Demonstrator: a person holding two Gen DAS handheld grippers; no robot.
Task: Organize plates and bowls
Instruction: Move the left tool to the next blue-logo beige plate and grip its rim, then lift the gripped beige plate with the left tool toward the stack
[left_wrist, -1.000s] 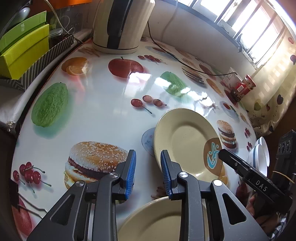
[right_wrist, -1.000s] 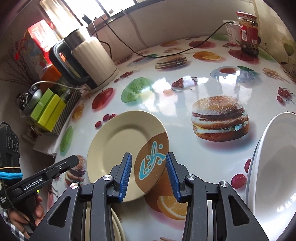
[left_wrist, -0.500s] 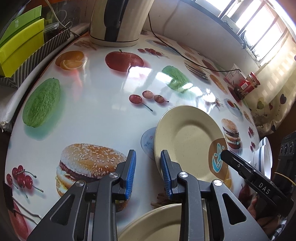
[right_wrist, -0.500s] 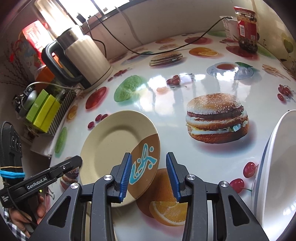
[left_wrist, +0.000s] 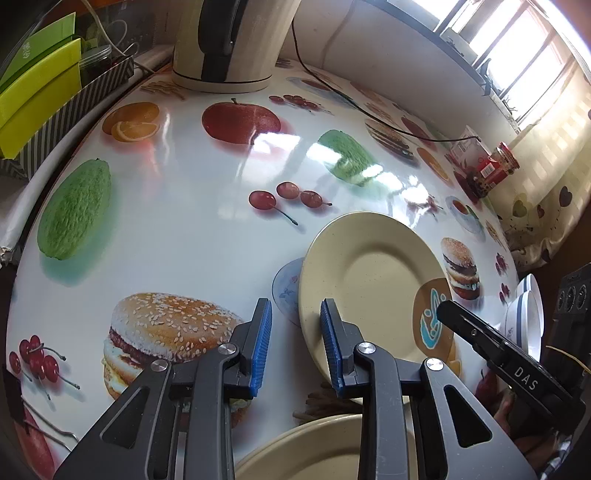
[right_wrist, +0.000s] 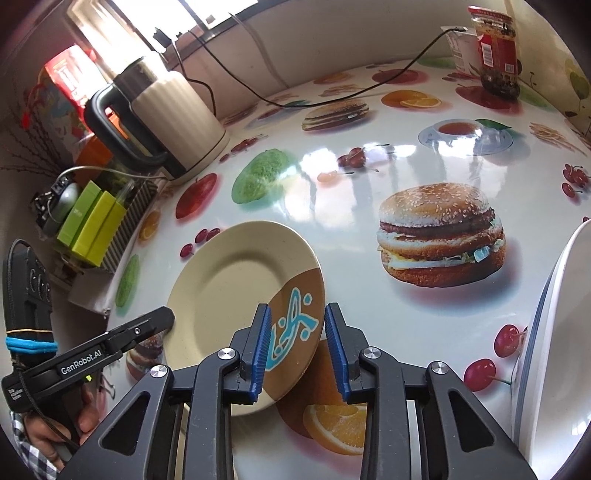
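Note:
A cream plate with a brown patch and blue mark (left_wrist: 373, 280) (right_wrist: 236, 295) lies on the fruit-print table. My left gripper (left_wrist: 295, 345) is open, its jaws astride the plate's near-left rim. My right gripper (right_wrist: 297, 350) is open, its jaws astride the rim at the brown patch. A second cream plate (left_wrist: 325, 450) lies just below the left gripper. White bowls (right_wrist: 554, 354) (left_wrist: 526, 314) stand at the table's right edge.
A cream electric kettle (left_wrist: 229, 40) (right_wrist: 166, 110) stands at the back with its cord trailing right. Green boxes in a striped tray (left_wrist: 40, 99) sit off the table's left edge. A red-labelled jar (right_wrist: 496, 48) stands at the far right.
Both grippers have moved in closer to the cream plate, so their open jaws now straddle its opposite rims. The plate has not shifted.

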